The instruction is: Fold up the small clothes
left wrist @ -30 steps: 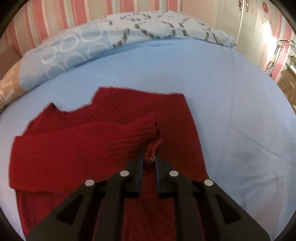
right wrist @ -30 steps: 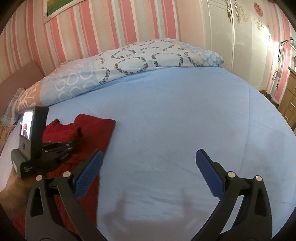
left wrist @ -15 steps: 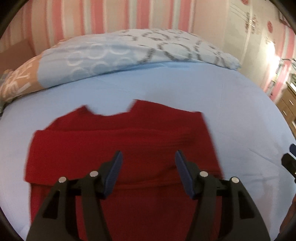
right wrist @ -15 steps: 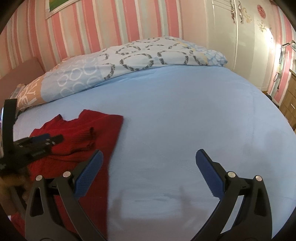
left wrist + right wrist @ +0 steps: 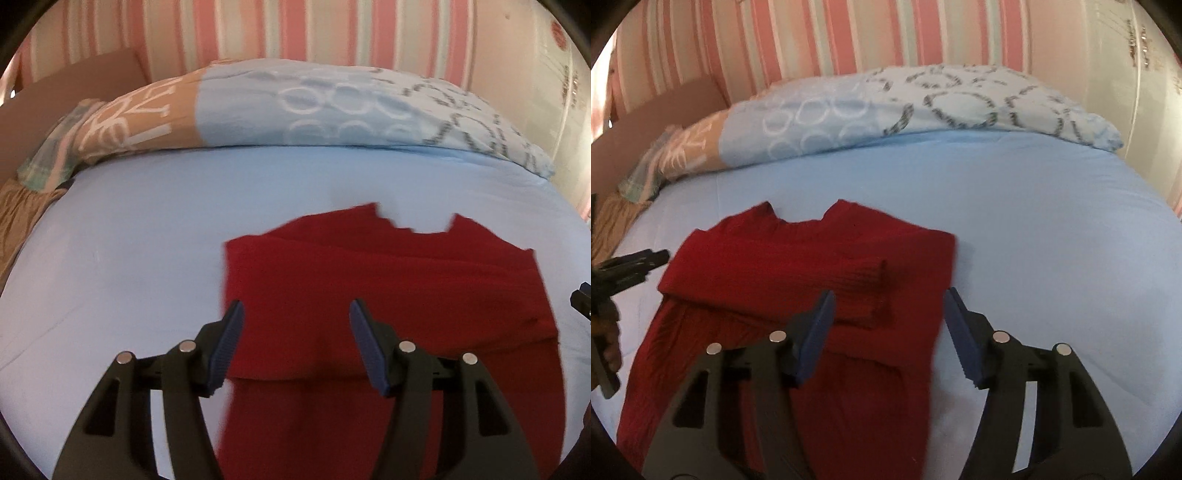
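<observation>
The left gripper (image 5: pixel 295 332), which a second ago pinched the sweater's cuff, now hovers with its jaws about half open and empty above the left edge of the folded sleeve. The red sweater (image 5: pixel 798 280) lies flat on the blue bed (image 5: pixel 1034 221), toward its left side, neckline toward the rolled duvet (image 5: pixel 886 110) at the bed's far edge, with the released sleeve cuff (image 5: pixel 864 273) lying across the chest. The right gripper (image 5: pixel 888 325) has shifted from bare sheet to the sweater's right edge; its jaws have just been closing, still apart, gripping nothing.
</observation>
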### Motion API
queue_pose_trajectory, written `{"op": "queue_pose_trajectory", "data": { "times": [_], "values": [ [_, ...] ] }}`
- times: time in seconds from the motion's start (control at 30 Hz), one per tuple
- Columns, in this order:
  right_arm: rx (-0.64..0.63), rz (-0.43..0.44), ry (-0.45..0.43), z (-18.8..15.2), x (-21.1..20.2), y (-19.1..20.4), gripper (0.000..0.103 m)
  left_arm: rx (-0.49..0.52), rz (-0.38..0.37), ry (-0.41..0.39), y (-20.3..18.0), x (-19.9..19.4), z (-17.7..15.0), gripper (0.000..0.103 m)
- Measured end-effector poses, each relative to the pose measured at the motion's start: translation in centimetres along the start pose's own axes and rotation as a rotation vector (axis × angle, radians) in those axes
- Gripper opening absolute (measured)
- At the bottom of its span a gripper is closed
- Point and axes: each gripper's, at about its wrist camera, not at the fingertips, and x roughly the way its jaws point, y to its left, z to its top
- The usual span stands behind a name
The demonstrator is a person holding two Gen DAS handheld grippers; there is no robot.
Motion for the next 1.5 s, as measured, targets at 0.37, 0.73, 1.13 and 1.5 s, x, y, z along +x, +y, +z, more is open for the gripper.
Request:
{"op": "queue_pose_trajectory", "data": {
  "times": [0.37,0.73,1.13,1.5],
  "values": [
    [0.085,0.013,0.177,0.5,7.8,0.6,0.044,-0.027,0.043,0.044,4.7,3.4,-0.9,0.060],
    [0.058,-0.116,0.130,0.9,6.1,0.2,0.003,-0.028,0.064,0.086,4.7,5.4,-1.8,0.066],
    [-0.015,-0.263,0.164,0.1,7.4,0.1,0.021,-0.084,0.069,0.129,5.5,6.1,-2.9,0.077],
    [-0.146,-0.099,0.115,0.2,6.3,5.4,0.065,-0.060,0.120,0.153,6.1,5.6,-3.2,0.080]
  ]
}}
